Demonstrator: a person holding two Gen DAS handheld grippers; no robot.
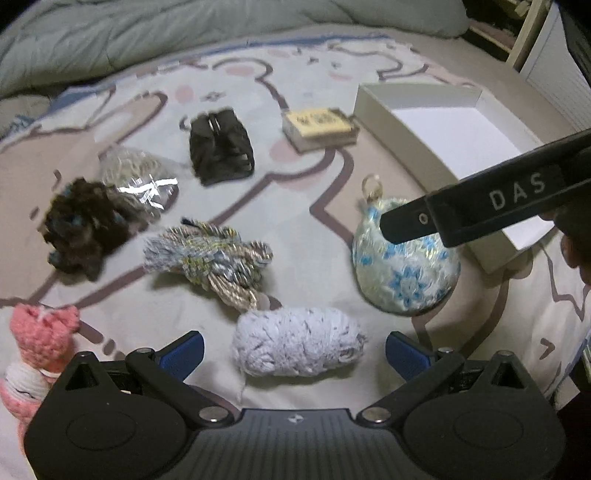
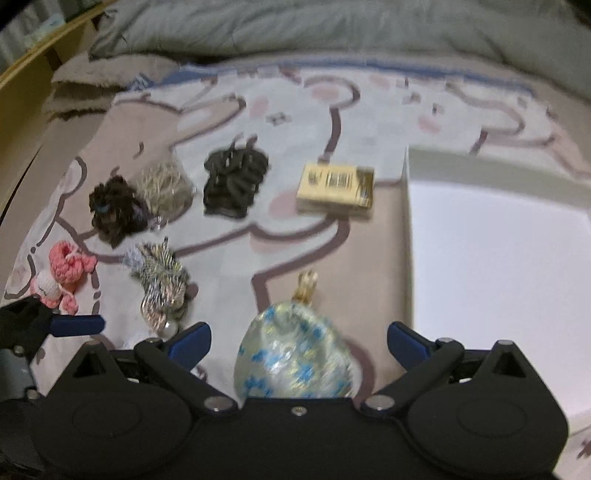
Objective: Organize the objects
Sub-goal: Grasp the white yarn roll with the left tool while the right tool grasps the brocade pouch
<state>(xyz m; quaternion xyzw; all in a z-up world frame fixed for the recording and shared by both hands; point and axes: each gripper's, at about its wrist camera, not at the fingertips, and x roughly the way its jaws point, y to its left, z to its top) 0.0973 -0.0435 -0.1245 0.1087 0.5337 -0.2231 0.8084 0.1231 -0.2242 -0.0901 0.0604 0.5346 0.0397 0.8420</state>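
A pale lilac yarn ball [image 1: 297, 343] lies on the bed between the wide-apart blue fingertips of my left gripper [image 1: 295, 352], which is open. A blue-flowered embroidered pouch [image 2: 295, 360] with a gold ring lies between the fingers of my right gripper [image 2: 299, 341], also open; the pouch [image 1: 404, 266] shows in the left wrist view too. An open white box [image 2: 491, 258] sits just right of the pouch, the same box [image 1: 454, 140] at upper right in the left wrist view. The right gripper's black body [image 1: 480, 199] hangs over the pouch.
On the patterned blanket [image 1: 306, 177] lie a striped twisted rope bundle [image 1: 210, 254], a dark brown scrunchie [image 1: 81, 229], a clear bag of ties [image 1: 140, 177], black hair ties [image 1: 221, 147], a yellow card box [image 1: 319, 127] and a pink crochet doll [image 1: 40, 343]. A grey quilt [image 1: 184, 33] is bunched behind.
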